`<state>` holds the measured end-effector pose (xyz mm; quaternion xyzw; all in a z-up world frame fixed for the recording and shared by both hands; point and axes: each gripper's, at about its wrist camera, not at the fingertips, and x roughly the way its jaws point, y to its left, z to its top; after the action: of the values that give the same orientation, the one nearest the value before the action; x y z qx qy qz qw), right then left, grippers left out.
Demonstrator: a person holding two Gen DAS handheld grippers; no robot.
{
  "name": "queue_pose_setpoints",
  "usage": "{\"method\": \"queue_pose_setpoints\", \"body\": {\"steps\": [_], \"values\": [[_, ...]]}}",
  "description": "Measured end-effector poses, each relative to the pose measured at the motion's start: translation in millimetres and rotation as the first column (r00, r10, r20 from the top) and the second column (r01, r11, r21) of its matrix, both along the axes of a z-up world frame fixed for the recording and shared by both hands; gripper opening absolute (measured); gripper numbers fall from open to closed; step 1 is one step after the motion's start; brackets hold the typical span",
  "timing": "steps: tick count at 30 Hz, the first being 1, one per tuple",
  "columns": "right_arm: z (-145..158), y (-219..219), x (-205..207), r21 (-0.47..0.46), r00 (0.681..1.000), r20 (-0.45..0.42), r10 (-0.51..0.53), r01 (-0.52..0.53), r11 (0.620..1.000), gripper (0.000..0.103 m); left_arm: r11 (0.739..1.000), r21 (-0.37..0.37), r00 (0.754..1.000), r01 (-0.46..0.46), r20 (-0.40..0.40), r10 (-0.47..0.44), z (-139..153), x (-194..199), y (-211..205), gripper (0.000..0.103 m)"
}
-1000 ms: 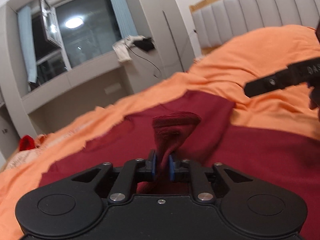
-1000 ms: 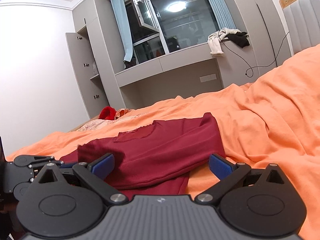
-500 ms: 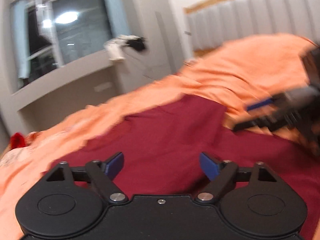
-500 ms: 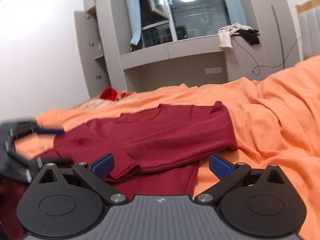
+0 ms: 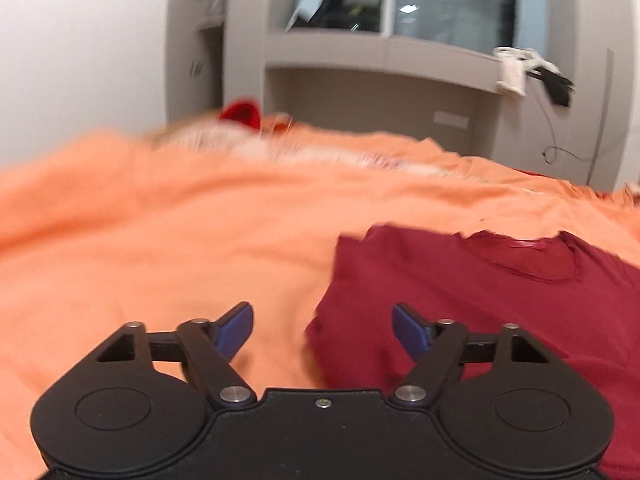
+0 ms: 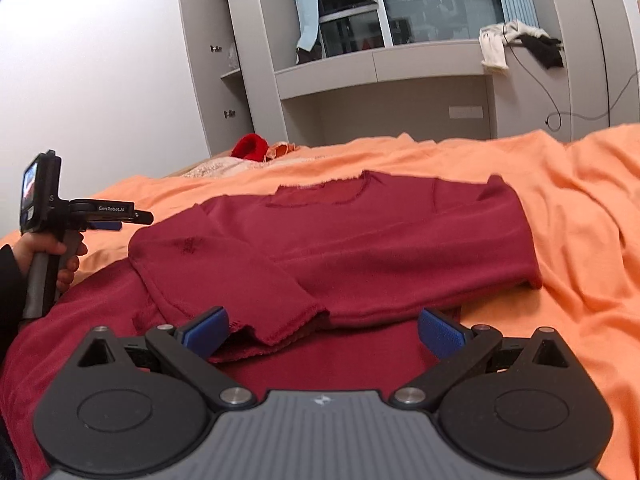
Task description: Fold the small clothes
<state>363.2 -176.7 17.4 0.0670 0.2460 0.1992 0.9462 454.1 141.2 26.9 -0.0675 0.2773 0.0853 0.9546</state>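
A dark red long-sleeved top lies on the orange bedspread, neckline away from me, both sleeves folded across its body. My right gripper is open and empty, low over the top's lower part, with a sleeve cuff just beyond its left pad. My left gripper is open and empty over the top's left edge. It also shows in the right wrist view, held at the far left beside the top.
A red item and pale cloth lie at the bed's far end. Grey wardrobe, desk shelf and window stand behind. Clothes and a cable hang on the ledge.
My left gripper opened and let go of the red sleeve, then swung left off the top. The sleeve now lies folded across the body. My right gripper stayed open.
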Motion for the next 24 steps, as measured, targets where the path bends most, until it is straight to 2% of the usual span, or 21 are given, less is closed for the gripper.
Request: {"method": "queue_pose_setpoints", "body": {"steps": [2,4,6,7,11,13,17,22,24], "values": [[-2.0,-1.9,1.3,0.006,1.000,-0.012,-0.004,0.004,1.000,0.103,0.997,-0.076,1.000,0.006,-0.030,-0.008,-7.0,5.3,12.8,0.055],[-3.2,-3.2,1.8,0.012,1.000,-0.019,-0.007,0.007,1.000,0.103,0.991,-0.130,0.998,0.023,-0.061,-0.031,-13.6,11.7,20.2,0.031],[-3.9,-4.7,2.1,0.018,1.000,-0.023,-0.011,0.011,1.000,0.103,0.982,-0.186,0.996,0.024,-0.075,-0.038,-18.6,15.7,27.0,0.012],[-3.9,-5.3,2.1,0.020,1.000,-0.024,-0.013,0.014,1.000,0.103,0.981,-0.195,0.997,0.020,-0.067,-0.034,-21.7,13.3,25.9,0.010],[-4.3,-6.6,1.1,0.025,1.000,-0.024,-0.017,0.018,1.000,0.103,0.991,-0.134,1.000,-0.017,0.002,0.017,-7.9,2.2,14.8,0.007],[-4.4,-6.3,0.6,0.022,1.000,-0.023,-0.017,0.017,1.000,0.103,0.993,-0.103,0.998,-0.055,0.009,0.056,-4.2,1.4,11.5,0.007],[-5.1,-4.3,-0.1,0.010,1.000,-0.024,-0.012,0.012,1.000,0.103,0.987,-0.141,0.996,-0.075,-0.049,0.069,-18.8,7.6,17.5,0.007],[-6.8,-1.0,-0.5,-0.012,1.000,-0.025,-0.003,0.003,1.000,0.103,0.985,-0.150,0.996,-0.083,-0.047,0.077,-17.4,7.0,18.1,0.009],[-6.5,0.1,-0.4,-0.017,1.000,-0.025,-0.001,0.000,1.000,0.103,0.986,-0.140,0.996,-0.085,-0.053,0.078,-18.0,6.6,16.7,0.013]]}}
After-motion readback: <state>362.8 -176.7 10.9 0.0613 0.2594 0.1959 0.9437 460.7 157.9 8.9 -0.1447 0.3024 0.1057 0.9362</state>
